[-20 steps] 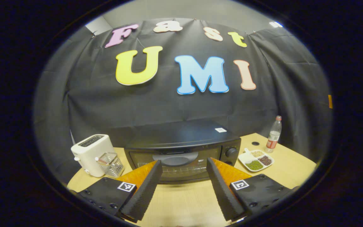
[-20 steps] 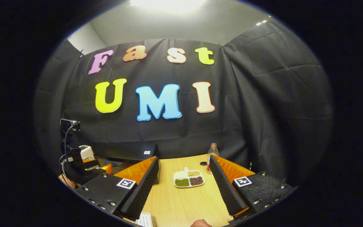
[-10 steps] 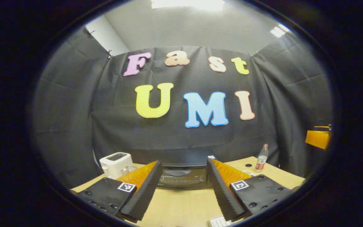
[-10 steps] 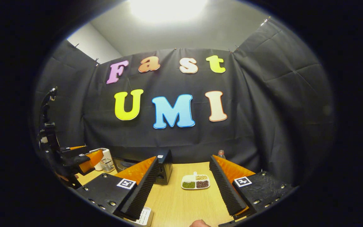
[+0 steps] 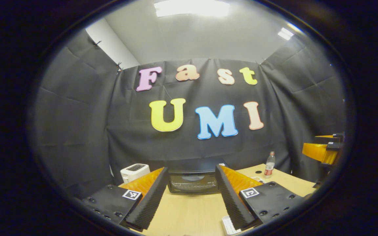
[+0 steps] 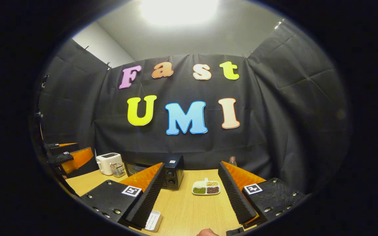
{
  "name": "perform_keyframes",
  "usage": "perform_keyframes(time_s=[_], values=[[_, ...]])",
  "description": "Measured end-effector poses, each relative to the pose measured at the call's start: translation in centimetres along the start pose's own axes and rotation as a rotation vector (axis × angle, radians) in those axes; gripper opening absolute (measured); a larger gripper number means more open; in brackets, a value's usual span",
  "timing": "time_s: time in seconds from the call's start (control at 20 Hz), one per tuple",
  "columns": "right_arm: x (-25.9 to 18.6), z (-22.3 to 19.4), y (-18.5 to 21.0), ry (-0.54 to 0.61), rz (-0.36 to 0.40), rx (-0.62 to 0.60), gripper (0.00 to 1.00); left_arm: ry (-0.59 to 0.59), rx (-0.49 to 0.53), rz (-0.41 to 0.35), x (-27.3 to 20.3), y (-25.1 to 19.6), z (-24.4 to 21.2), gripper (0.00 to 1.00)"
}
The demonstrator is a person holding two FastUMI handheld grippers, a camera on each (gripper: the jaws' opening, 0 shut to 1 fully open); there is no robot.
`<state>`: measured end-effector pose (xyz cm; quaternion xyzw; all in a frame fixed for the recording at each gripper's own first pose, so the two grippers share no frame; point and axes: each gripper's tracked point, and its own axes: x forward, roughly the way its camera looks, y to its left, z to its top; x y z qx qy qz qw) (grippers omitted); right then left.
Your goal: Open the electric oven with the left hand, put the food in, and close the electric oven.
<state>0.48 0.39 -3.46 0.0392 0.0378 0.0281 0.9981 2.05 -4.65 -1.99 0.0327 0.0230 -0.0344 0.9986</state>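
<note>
The black electric oven [image 5: 193,182] stands at the back of the wooden table with its door closed; its knob end [image 6: 173,177] also shows in the right gripper view. A white divided plate of food [image 6: 206,189] lies on the table to the oven's right. My left gripper [image 5: 190,200] is open and empty, well back from the oven and aimed at it. My right gripper [image 6: 189,196] is open and empty too, with the plate far ahead between its fingers. The other gripper shows at each view's edge: right gripper [image 5: 323,150], left gripper [image 6: 67,157].
A white toaster [image 5: 135,171] with a clear container [image 6: 117,169] beside it stands left of the oven. A drink bottle [image 5: 269,165] stands at the back right. A small white object [image 6: 152,220] lies on the wooden table [image 6: 192,209] near the front edge.
Both grippers have pulled back and tilted up, so the oven and the plate look smaller and farther away. Both stay open and empty.
</note>
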Motion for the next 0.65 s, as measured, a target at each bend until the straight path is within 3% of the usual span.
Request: perform_keyframes(time_s=[0.2, 0.45, 0.55, 0.65], values=[[-0.7, 0.5, 1.4, -0.022, -0.006, -0.006, 0.97, -0.003, -0.028, -0.009, -0.7, 1.2, 0.1, 0.94], [-1.1, 0.5, 3.4, -0.024, -0.009, -0.005, 0.97, -0.006, -0.026, -0.024, -0.4, 2.7, 0.1, 0.98], [-0.9, 0.8, 3.7, -0.029, -0.015, -0.004, 0.98, -0.019, -0.028, -0.02, -0.3, 3.4, 0.5, 0.94], [-0.8, 1.2, 4.1, -0.037, -0.012, -0.009, 0.98, -0.021, -0.025, -0.021, 0.0, 3.7, 0.4, 0.98]])
